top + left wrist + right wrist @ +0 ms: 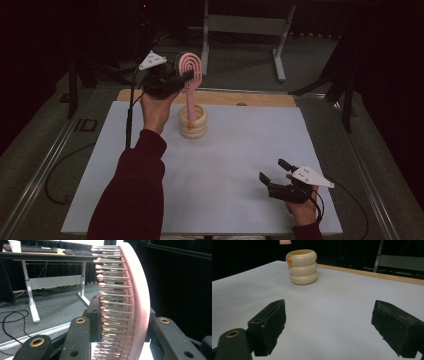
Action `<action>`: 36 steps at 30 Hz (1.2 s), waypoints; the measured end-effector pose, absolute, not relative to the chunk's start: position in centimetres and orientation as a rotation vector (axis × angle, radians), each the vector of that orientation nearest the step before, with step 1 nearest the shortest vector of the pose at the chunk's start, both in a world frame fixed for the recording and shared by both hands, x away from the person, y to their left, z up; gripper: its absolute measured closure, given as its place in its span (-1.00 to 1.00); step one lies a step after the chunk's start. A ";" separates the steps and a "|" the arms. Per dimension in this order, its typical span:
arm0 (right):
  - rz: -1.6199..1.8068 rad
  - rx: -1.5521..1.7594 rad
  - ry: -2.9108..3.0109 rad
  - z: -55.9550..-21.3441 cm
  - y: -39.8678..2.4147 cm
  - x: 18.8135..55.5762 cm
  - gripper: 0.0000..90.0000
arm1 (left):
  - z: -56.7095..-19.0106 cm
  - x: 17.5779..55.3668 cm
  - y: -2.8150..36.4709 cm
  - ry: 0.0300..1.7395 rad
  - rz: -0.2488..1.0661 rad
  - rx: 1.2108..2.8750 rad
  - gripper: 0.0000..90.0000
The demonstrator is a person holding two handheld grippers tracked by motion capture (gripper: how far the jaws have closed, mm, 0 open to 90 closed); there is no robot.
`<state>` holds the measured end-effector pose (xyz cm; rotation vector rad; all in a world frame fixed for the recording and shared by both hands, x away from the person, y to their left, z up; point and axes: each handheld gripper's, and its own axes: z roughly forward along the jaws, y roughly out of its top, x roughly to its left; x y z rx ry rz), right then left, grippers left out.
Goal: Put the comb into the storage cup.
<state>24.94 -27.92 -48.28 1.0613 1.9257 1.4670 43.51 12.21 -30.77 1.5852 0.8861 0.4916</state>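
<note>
Table [240, 165]: a plain white sheet covers the working surface, a wooden strip showing at the far edge. Bare apart from one holder, which leaves both hands free room to move.

Holder [192, 121]: cream, three stacked rings, open at the top, standing upright near the far edge left of centre. An upright pot like this takes a long thing handle-first, which accounts for the way the brush is carried. In the right gripper view the holder [302, 267] has a small orange blob at its rim.

Hairbrush [191, 75]: pink, oval head uppermost, handle hanging straight down to the holder's mouth. Whether the tip is already inside or just at the rim cannot be told. The left gripper view shows the pink pad of the hairbrush [140, 302] edge-on, its pins pointing sideways.

Left hand-held gripper [187, 76]: pinching the brush head across pad and pins, jaws level. Gripping high on the head keeps the handle clear, so it can drop into the pot, by my reading.

Right hand-held gripper [272, 170]: jaws spread with nothing between them, low over the near right of the table, well apart from the holder; parked, apparently not needed for this step.
</note>
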 end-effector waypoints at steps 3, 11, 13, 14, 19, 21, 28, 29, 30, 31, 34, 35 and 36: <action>1.470 1.063 1.921 -48.3 -27.9 25.0 -0.72 | -30.9 43.8 12.1 0.889 0.492 1.571 0.44; 1.473 1.061 1.921 -48.3 -28.0 25.1 -0.72 | -31.3 44.4 12.0 0.897 0.500 1.560 0.44; 1.475 1.060 1.919 -48.3 -28.0 25.1 -0.72 | -31.4 44.5 12.1 0.898 0.497 1.557 0.44; 1.478 1.059 1.918 -48.3 -28.0 25.1 -0.72 | -31.5 44.6 12.1 0.898 0.498 1.555 0.44; 1.477 1.056 1.918 -48.3 -28.0 25.1 -0.72 | -31.7 44.9 12.2 0.907 0.504 1.552 0.44; 1.480 1.058 1.918 -48.3 -28.1 25.1 -0.72 | -31.8 45.0 12.1 0.910 0.504 1.548 0.44; 1.484 1.054 1.914 -48.2 -28.1 25.0 -0.72 | -32.5 45.3 11.9 0.922 0.494 1.521 0.44; 1.483 1.053 1.913 -48.2 -28.1 25.0 -0.72 | -32.6 45.3 11.9 0.925 0.496 1.519 0.44; 1.483 1.051 1.915 -48.2 -28.1 25.1 -0.72 | -32.7 45.3 11.8 0.928 0.495 1.517 0.44; 1.483 1.050 1.917 -48.2 -28.1 25.1 -0.72 | -32.8 45.4 11.8 0.930 0.492 1.514 0.44; 1.484 1.049 1.919 -48.2 -28.1 25.1 -0.72 | -33.1 45.5 11.7 0.932 0.489 1.514 0.44; 1.484 1.048 1.918 -48.2 -28.1 25.0 -0.72 | -33.2 45.6 11.8 0.935 0.486 1.514 0.44; 1.484 1.047 1.916 -48.1 -28.1 25.0 -0.72 | -33.4 45.6 11.8 0.937 0.484 1.511 0.44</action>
